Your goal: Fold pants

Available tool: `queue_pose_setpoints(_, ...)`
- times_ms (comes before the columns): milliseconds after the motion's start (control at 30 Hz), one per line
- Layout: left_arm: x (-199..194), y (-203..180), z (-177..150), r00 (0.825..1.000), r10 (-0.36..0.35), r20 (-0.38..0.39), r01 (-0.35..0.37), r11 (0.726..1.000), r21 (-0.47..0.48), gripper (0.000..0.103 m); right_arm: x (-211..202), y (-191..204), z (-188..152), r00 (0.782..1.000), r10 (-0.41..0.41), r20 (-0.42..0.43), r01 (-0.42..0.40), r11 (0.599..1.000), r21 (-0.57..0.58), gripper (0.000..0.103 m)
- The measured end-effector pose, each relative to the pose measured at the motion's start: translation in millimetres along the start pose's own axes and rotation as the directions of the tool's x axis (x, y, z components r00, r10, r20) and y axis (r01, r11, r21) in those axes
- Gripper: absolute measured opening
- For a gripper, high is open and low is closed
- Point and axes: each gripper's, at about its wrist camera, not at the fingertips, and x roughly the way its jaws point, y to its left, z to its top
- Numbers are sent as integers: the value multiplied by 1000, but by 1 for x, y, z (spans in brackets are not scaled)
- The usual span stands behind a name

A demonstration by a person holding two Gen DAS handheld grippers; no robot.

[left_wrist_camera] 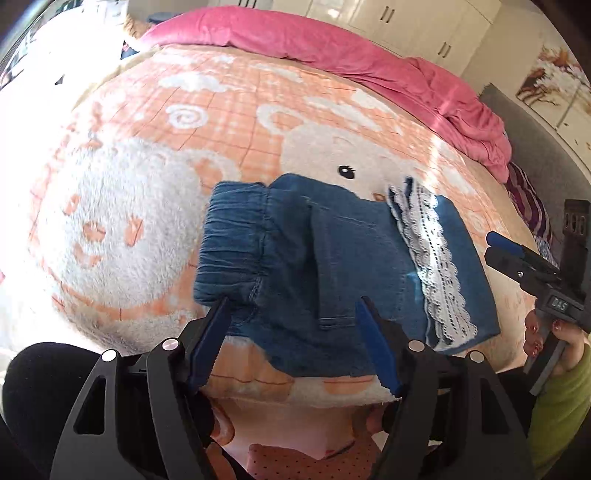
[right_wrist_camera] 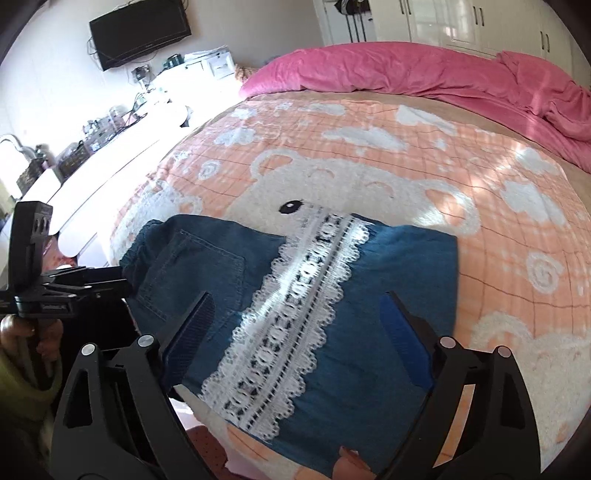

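The blue denim pants [left_wrist_camera: 332, 266] lie folded into a small rectangle on the bed, elastic waistband [left_wrist_camera: 232, 251] on the left and a white lace hem band [left_wrist_camera: 436, 266] across the right part. My left gripper [left_wrist_camera: 293, 306] is open and empty, its fingers just above the near edge by the waistband. In the right wrist view the pants [right_wrist_camera: 388, 288] lie with the lace band [right_wrist_camera: 295, 325] running diagonally. My right gripper [right_wrist_camera: 297, 299] is open and empty, hovering over the lace end. The right gripper also shows from the side in the left wrist view [left_wrist_camera: 495, 247].
The bed has an orange and white bear-print blanket [left_wrist_camera: 221, 122]. A crumpled pink duvet [left_wrist_camera: 406, 77] lies along the far edge. White wardrobes [left_wrist_camera: 424, 26] stand behind. A white counter with clutter [right_wrist_camera: 92, 147] and a wall television [right_wrist_camera: 140, 33] are on the left.
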Motion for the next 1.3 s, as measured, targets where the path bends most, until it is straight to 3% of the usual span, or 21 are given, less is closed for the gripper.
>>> queue_pose_setpoints(200, 18, 6, 3, 1000, -14, 6, 14, 999, -44, 71, 40, 41, 40, 991, 101, -83, -107, 992, -69, 88)
queue_pose_setpoints(433, 23, 28, -3, 999, -51, 3, 51, 988, -147, 69, 99, 93, 78, 967, 148, -207, -193, 957, -218, 88)
queue_pose_setpoints(567, 30, 45, -7, 996, -86, -13, 81, 971, -224, 70, 129, 117, 93, 935, 214, -285, -285, 928, -238, 88)
queue_pose_setpoints(700, 35, 45, -9, 992, -122, -22, 114, 967, -228, 66, 155, 140, 97, 890, 268, -370, -372, 895, -247, 88)
queue_pose_setpoints(733, 37, 44, -9, 991, -132, -22, 123, 966, -226, 57, 162, 146, 95, 875, 279, -395, -392, 888, -240, 80)
queue_pose_setpoints(767, 38, 43, -9, 992, -126, -25, 117, 968, -220, 56, 169, 150, 93, 857, 294, -424, -416, 879, -233, 69)
queue_pose_setpoints(800, 39, 42, -9, 992, -122, -21, 114, 970, -212, 56, 174, 153, 89, 843, 298, -448, -431, 872, -231, 38)
queue_pose_setpoints(833, 41, 40, -9, 993, -120, -21, 113, 972, -206, 52, 178, 156, 84, 835, 293, -465, -438, 866, -240, 32)
queue_pose_setpoints(933, 39, 36, -9, 990, -142, -6, 138, 968, -209, 47, 165, 153, 81, 845, 321, -427, -453, 855, -254, 25)
queue_pose_setpoints(1100, 18, 3, -3, 978, -194, 78, 202, 973, -115, 46, 114, 113, 94, 859, 424, -289, -483, 857, -179, 24)
queue_pose_setpoints(1300, 17, -66, 13, 962, -257, 90, 259, 966, -7, 46, 48, 48, 97, 905, 404, -137, -423, 889, -175, 24)
